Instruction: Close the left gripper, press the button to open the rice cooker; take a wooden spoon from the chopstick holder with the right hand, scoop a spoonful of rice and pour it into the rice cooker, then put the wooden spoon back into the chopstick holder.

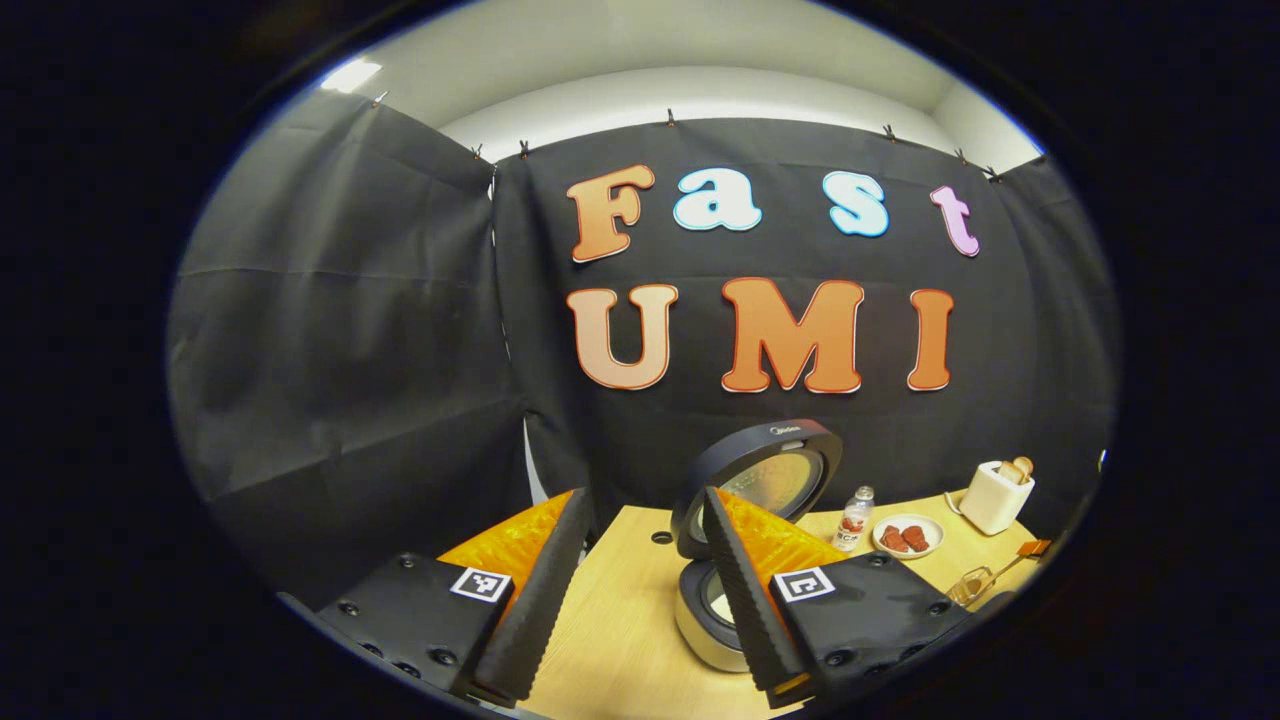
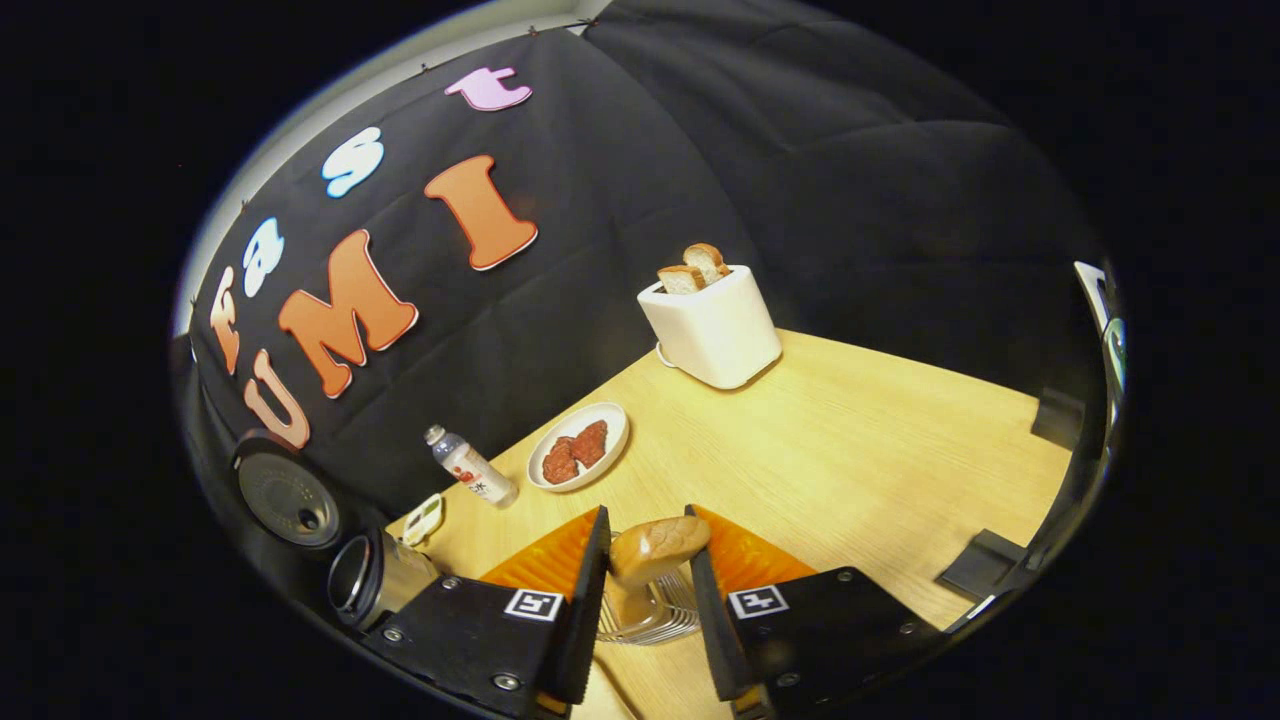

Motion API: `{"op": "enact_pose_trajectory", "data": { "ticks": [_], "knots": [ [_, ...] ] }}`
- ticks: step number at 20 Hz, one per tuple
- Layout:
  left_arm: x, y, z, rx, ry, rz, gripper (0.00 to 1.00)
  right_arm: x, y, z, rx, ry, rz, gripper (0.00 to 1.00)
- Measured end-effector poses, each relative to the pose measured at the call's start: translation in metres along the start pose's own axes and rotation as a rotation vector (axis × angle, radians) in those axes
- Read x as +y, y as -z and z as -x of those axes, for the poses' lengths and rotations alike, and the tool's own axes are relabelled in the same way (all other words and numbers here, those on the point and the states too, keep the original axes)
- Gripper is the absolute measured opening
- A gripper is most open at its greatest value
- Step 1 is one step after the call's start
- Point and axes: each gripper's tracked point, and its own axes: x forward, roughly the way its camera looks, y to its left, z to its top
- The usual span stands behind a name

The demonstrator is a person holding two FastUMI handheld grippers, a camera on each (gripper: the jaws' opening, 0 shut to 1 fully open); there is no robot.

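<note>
Straddling the wooden spoon [image 2: 655,550], right hand-held gripper [image 2: 645,560]: fingers apart, spoon's rounded end between them, contact on either side not certain; handle running down into the wire chopstick holder [image 2: 650,615] directly below, so long axis roughly upright and a straight lift looks right. Left hand-held gripper [image 1: 640,580] wide open, holding nothing, facing the rice cooker [image 1: 735,570], lid already raised, beyond on the tabletop [image 1: 620,620]. Seen from the right gripper view, toaster [image 2: 715,325] and plate [image 2: 578,446] well apart from the spoon.

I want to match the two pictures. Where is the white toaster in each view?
Left gripper view: the toaster is small, far right, near the table's back edge.
Right gripper view: the toaster stands above centre, holding bread.
Shared landmark: the plate, to its left in both.
</note>
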Motion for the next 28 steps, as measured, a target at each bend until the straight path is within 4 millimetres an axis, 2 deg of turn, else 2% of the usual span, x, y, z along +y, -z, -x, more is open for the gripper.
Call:
{"op": "enact_pose_trajectory", "data": {
  "ticks": [1, 3, 4, 6, 7, 9, 13, 15, 17, 22, 26, 28],
  "knots": [
    [0.002, 0.002, -0.001, 0.007, -0.009, 0.001, 0.82, 0.009, 0.001, -0.001, 0.011, -0.020, -0.019, 0.37],
    [0.007, 0.008, -0.005, 0.017, -0.017, 0.017, 0.82, 0.020, 0.003, -0.003, 0.010, -0.036, -0.007, 0.25],
    [0.008, 0.008, -0.005, 0.019, -0.013, 0.033, 0.84, 0.022, 0.004, -0.003, 0.010, -0.031, 0.011, 0.21],
    [0.018, 0.007, -0.007, 0.016, -0.023, 0.059, 0.96, 0.032, 0.003, -0.004, 0.012, -0.021, 0.058, 0.12],
    [0.024, 0.007, -0.006, 0.012, -0.031, 0.066, 0.96, 0.036, 0.000, -0.003, 0.009, -0.018, 0.071, 0.07],
    [0.034, 0.004, -0.006, 0.000, -0.037, 0.083, 1.00, 0.050, -0.010, 0.008, -0.009, -0.031, 0.095, 0.06],
    [0.051, 0.003, -0.006, -0.015, -0.032, 0.094, 0.96, 0.084, -0.035, 0.043, -0.085, -0.059, 0.189, 0.06],
    [0.058, 0.001, -0.008, -0.028, -0.029, 0.082, 0.96, 0.105, -0.035, 0.064, -0.101, -0.085, 0.250, 0.06],
    [0.063, 0.000, -0.009, -0.033, -0.020, 0.079, 0.96, 0.127, -0.025, 0.084, -0.100, -0.117, 0.310, 0.06],
    [0.071, 0.005, -0.020, -0.017, 0.026, 0.113, 0.96, 0.167, 0.020, 0.119, -0.081, -0.190, 0.388, 0.05],
    [0.079, 0.012, -0.024, -0.009, 0.053, 0.091, 0.96, 0.170, 0.059, 0.119, -0.052, -0.171, 0.480, 0.05],
    [0.082, 0.015, -0.025, -0.002, 0.064, 0.074, 0.96, 0.159, 0.079, 0.118, -0.020, -0.140, 0.535, 0.05]
  ]
}}
